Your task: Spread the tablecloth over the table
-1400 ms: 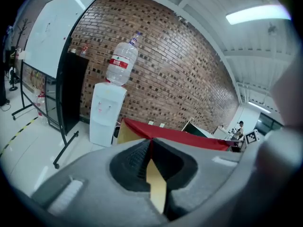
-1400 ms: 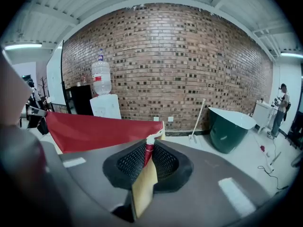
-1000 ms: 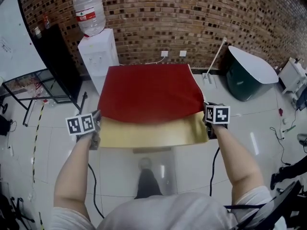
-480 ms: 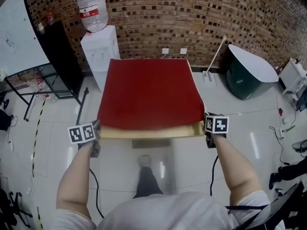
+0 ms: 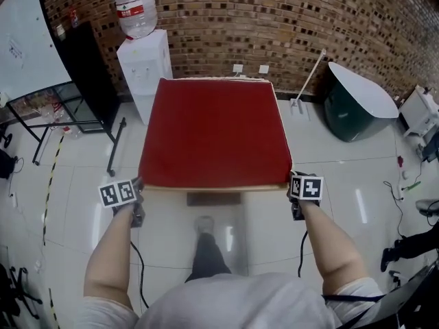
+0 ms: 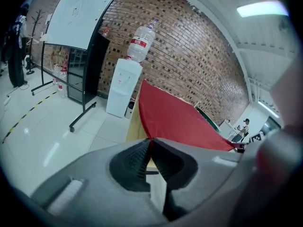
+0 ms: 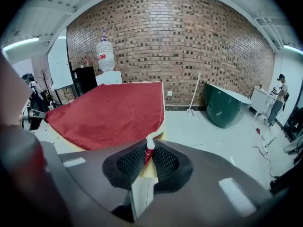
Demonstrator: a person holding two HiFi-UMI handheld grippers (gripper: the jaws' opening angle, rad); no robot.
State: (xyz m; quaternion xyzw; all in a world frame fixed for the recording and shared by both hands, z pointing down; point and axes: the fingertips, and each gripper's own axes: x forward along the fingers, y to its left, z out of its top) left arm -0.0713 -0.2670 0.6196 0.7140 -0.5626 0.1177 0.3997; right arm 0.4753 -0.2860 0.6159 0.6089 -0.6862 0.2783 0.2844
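Observation:
The red tablecloth point(image 5: 214, 132) lies flat over the square table, whose pale near edge point(image 5: 219, 188) shows as a thin strip. My left gripper point(image 5: 137, 189) is shut on the cloth's near-left corner, just off that table corner. My right gripper point(image 5: 293, 185) is shut on the near-right corner. In the left gripper view the cloth point(image 6: 175, 119) runs out from between the closed jaws point(image 6: 149, 150). In the right gripper view the white-hemmed corner point(image 7: 150, 144) is pinched between the jaws point(image 7: 149, 157), with the cloth point(image 7: 109, 112) stretching away to the left.
A white water dispenser point(image 5: 145, 60) with a bottle stands against the brick wall, left of the table. A whiteboard point(image 5: 20, 46) and black stand are at the far left. A dark green tub point(image 5: 357, 105) sits right. Cables lie on the tiled floor point(image 5: 405, 184).
Both grippers have drawn the cloth's near edge toward me and downward. The pale tabletop strip that showed at the near side is now covered in red.

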